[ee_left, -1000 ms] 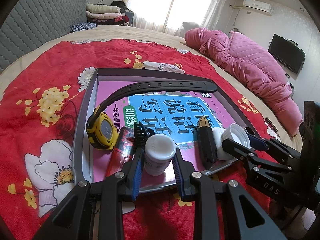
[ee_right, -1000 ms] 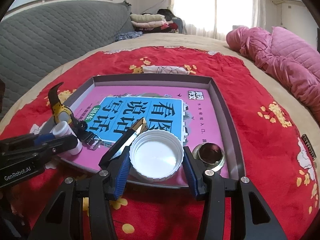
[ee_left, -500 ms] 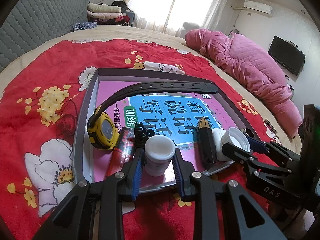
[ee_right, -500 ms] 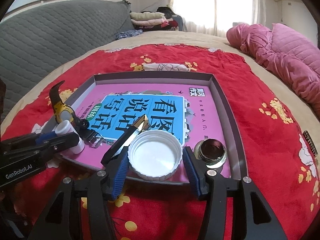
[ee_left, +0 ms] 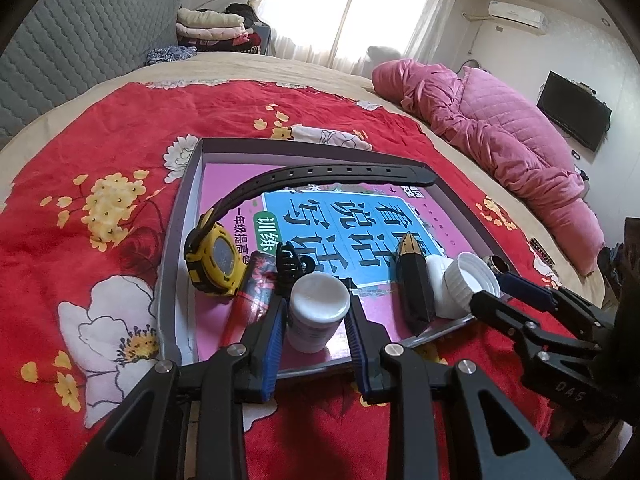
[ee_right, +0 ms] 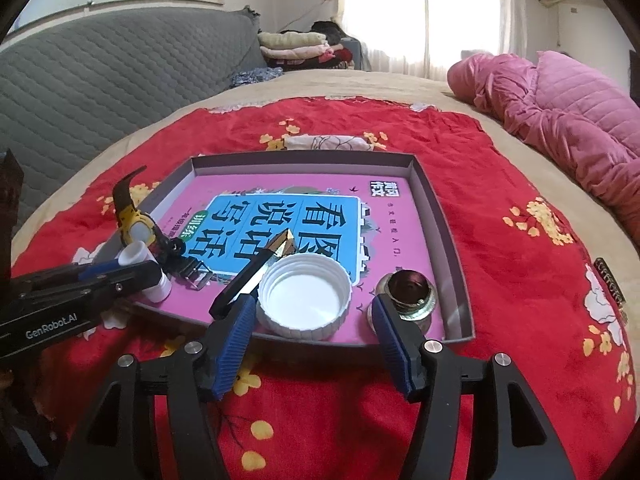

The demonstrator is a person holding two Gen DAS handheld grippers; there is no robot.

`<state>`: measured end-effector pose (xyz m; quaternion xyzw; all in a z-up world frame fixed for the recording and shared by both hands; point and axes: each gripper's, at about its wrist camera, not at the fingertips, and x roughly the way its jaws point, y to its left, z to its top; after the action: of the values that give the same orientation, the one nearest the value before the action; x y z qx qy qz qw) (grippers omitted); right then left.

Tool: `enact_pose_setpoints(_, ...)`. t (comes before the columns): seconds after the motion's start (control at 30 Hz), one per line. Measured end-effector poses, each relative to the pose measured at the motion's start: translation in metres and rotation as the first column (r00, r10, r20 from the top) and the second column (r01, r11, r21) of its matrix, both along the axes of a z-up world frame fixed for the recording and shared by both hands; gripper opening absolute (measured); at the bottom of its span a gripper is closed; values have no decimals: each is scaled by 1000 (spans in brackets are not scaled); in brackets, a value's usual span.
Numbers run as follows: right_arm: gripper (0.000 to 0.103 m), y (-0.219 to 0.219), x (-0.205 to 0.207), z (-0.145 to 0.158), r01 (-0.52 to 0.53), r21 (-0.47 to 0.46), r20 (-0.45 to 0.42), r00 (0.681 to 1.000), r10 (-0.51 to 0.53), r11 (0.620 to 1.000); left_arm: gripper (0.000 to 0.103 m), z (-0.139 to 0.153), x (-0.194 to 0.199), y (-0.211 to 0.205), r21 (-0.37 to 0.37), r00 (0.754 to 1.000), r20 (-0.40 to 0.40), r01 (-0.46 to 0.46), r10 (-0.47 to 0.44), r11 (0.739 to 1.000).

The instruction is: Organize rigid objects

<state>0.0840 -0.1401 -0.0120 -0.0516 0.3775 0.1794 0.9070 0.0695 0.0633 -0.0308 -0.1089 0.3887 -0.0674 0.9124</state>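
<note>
A grey tray (ee_right: 424, 184) lies on the red flowered bedspread with a pink and blue book in it. My left gripper (ee_left: 316, 300) is shut on a small white jar (ee_left: 318, 312) standing at the tray's near edge. A white lid (ee_right: 304, 296) lies open side up in the tray. My right gripper (ee_right: 312, 304) is opening around it; a gap shows beside the right pad. The left gripper (ee_right: 120, 276) with the jar (ee_right: 140, 260) appears at the left of the right wrist view. The lid (ee_left: 472, 280) and right gripper (ee_left: 496, 292) appear at the right of the left wrist view.
In the tray lie a yellow watch (ee_left: 212, 260) with a long black strap, a red tube (ee_left: 252, 296), a black gold-tipped pen (ee_left: 414, 280) and a metal ring fitting (ee_right: 408, 292). A pink quilt (ee_right: 560, 104) lies at the right. A grey headboard (ee_right: 100, 80) stands behind.
The right gripper's jaws have spread wider and come off the white lid, which stays in the tray. The left gripper and its jar have not moved.
</note>
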Motion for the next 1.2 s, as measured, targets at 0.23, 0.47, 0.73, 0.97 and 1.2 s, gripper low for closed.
enact_pose_setpoints(0.23, 64, -6, -12, 5, 2, 3, 0, 1000, -2, 1000, 42, 3, -6, -7, 23, 1000, 17, 24, -25, 999)
enact_pose_setpoints(0.47, 64, -11, -19, 14, 15, 9, 22, 1000, -16, 1000, 51, 8, -16, -6, 25, 999, 27, 25, -25, 999)
enact_pose_setpoints(0.73, 69, -20, -25, 25, 36, 26, 44, 998, -37, 999, 52, 16, -27, -1, 16, 1000, 14, -16, 16, 1000)
enact_pose_setpoints(0.97, 70, -27, -28, 33, 43, 45, 58, 997, -46, 998, 52, 22, -33, 0, 36, 998, -15, -55, 56, 998)
enact_pose_setpoints(1.2, 72, -31, -32, 39, 45, 51, 68, 996, -49, 998, 52, 32, -43, -3, 44, 998, 0, -66, 66, 997)
